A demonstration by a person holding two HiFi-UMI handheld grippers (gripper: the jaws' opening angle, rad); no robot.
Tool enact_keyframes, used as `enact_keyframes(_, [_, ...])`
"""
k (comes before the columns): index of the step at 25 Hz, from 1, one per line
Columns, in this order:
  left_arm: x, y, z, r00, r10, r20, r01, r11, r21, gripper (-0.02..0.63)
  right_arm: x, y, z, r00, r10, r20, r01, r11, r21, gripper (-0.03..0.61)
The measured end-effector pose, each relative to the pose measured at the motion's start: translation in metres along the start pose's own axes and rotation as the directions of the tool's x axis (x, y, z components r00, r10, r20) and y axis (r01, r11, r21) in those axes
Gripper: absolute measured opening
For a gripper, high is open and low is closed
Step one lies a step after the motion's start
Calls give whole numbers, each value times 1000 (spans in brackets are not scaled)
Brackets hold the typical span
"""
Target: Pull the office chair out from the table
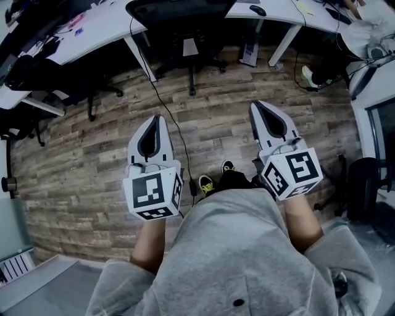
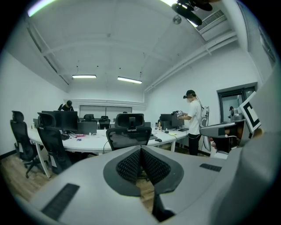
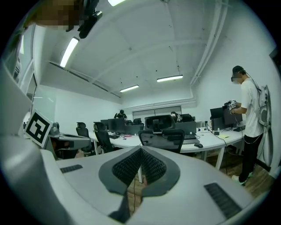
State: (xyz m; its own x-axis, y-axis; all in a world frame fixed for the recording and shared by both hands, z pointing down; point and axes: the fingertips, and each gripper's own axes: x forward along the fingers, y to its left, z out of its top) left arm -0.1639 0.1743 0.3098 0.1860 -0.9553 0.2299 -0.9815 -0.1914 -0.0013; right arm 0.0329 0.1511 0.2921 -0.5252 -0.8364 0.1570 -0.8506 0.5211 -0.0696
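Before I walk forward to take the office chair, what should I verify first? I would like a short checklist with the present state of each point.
1. Tools empty: ok; the left tool and the right tool hold nothing.
2. Tools open for gripping: not ok; both are shut.
3. Office chair within reach: not ok; it stands far ahead, tucked under the table.
4. Walking path free: not ok; a black cable crosses the floor.
5. Chair base free to roll: cannot tell.

Office chair (image 1: pixel 182 17) partly beyond top edge
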Motion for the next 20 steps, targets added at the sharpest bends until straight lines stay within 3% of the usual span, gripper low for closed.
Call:
enact_keyframes(8, [-1, 8, 2, 1000, -2, 15, 1, 1000, 8, 9, 5, 6, -3, 1000, 3, 10, -3, 1000, -3, 27])
enact_keyframes(20, [35, 22, 10, 999, 26, 22, -26, 999, 18, 9, 42, -19, -2, 1000, -1, 24, 1, 1000, 9, 26])
